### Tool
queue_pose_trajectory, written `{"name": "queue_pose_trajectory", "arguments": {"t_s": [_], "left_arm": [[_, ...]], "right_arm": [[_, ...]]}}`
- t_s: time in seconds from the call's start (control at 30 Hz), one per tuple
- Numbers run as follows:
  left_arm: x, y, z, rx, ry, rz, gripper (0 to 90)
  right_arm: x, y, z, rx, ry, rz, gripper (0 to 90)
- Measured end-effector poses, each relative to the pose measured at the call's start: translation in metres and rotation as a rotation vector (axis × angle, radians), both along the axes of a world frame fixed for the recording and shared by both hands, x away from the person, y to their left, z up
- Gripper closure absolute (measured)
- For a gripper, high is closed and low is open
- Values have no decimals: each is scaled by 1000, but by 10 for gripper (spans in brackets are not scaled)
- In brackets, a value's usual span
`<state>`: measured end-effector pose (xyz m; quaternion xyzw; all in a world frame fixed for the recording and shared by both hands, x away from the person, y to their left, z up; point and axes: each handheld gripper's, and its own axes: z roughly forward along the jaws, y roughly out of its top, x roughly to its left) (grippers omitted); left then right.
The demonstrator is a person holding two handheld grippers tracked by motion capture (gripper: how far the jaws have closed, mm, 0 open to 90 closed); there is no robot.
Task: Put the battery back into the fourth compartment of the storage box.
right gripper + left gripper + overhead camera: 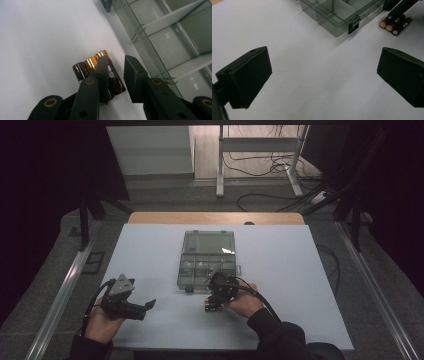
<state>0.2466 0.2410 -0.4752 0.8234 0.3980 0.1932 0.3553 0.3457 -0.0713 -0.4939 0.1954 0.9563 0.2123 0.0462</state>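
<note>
Three black batteries with copper-coloured ends point(87, 67) lie side by side on the white table, just in front of a clear compartment box point(207, 262) whose lid is open. My right gripper point(116, 60) points down at them with its jaws a narrow gap apart. Its left jaw rests over the batteries, and the rightmost battery point(115, 80) lies partly in the gap; the right pad stands clear of it. In the high view that gripper point(215, 300) sits at the box's front edge. My left gripper point(324, 53) hovers wide open over bare table, holding nothing, at the front left point(149, 304).
The box's front latch point(352, 27) faces the left gripper, and the batteries point(394, 23) lie to its right. The white mat point(300, 285) has free room left and right of the box. Table legs and cables are on the floor beyond the far edge.
</note>
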Motion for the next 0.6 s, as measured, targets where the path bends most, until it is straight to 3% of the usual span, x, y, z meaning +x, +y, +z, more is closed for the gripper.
{"name": "queue_pose_trajectory", "arguments": {"t_s": [0.4, 0.5, 0.6], "left_arm": [[0, 0, 0, 1, 1, 1, 0], [0, 0, 0, 0, 1, 0, 0], [0, 0, 0, 0, 1, 0, 0]], "right_arm": [[4, 8, -7, -32, -9, 13, 725], [5, 11, -12, -74, -21, 28, 737], [5, 12, -12, -69, -13, 16, 754]]}}
